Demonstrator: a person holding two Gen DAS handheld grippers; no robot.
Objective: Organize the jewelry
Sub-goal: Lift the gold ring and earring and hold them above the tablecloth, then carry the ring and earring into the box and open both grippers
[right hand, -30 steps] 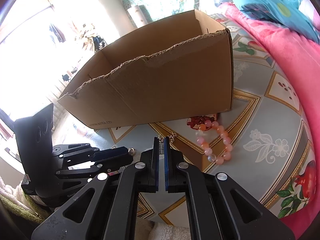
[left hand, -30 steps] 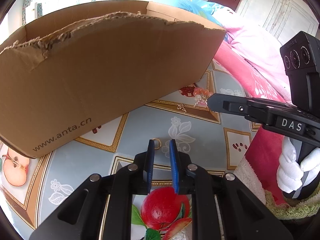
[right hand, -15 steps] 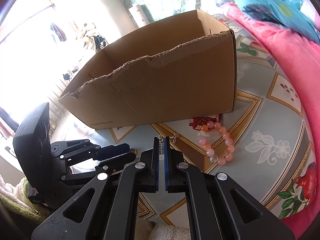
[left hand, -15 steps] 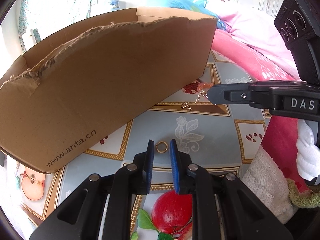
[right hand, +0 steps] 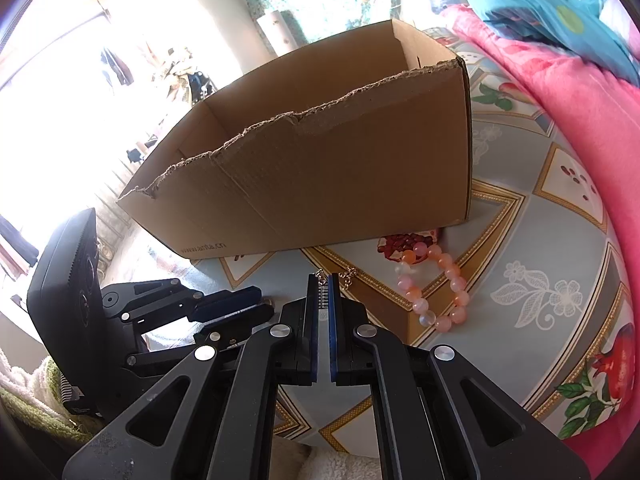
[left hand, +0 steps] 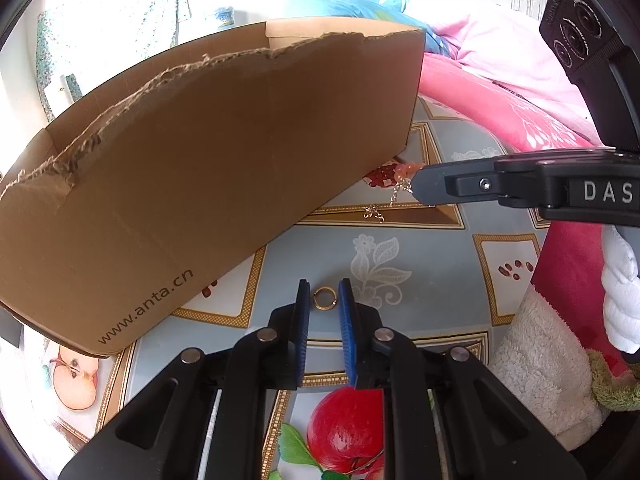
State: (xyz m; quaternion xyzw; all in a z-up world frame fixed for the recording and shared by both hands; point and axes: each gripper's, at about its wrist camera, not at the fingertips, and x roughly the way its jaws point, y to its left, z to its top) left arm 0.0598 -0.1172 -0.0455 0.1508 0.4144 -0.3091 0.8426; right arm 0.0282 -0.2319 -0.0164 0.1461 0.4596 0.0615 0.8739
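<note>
Just beyond the left hand-held gripper point(left hand: 324, 300), slightly parted and empty, lies the gold ring point(left hand: 324, 298).

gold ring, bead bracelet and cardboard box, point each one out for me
gold ring point(left hand: 325, 298), left wrist view, on its rim, between the blue pads
bead bracelet point(right hand: 460, 295), right wrist view, on a bead of its right side
cardboard box point(right hand: 340, 184), right wrist view, on its near outer wall
</note>
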